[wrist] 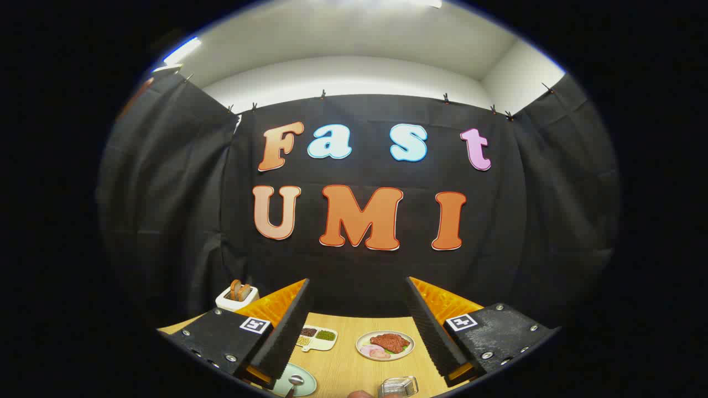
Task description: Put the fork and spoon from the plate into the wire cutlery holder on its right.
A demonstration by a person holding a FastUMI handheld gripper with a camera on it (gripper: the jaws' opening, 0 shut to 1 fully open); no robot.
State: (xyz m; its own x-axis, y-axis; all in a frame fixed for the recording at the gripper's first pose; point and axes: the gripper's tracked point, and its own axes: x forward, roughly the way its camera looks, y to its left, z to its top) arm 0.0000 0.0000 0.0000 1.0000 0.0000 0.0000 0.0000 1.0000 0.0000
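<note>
My gripper (357,323) is open, held high above the wooden table (354,362), with nothing between its fingers. Low down, just below the left finger, lies a pale green plate (304,387) with a spoon (295,381) on it; the fork is hidden from me. To the plate's right stands the wire cutlery holder (398,386), below the right finger. Both sit at the near edge of what I see.
Beyond the fingers, a plate of meat and vegetables (385,345) lies mid-table. A white divided tray with beans (316,337) sits behind the left finger. A white toaster with bread slices (237,296) stands at the far left. Black cloth walls close the booth.
</note>
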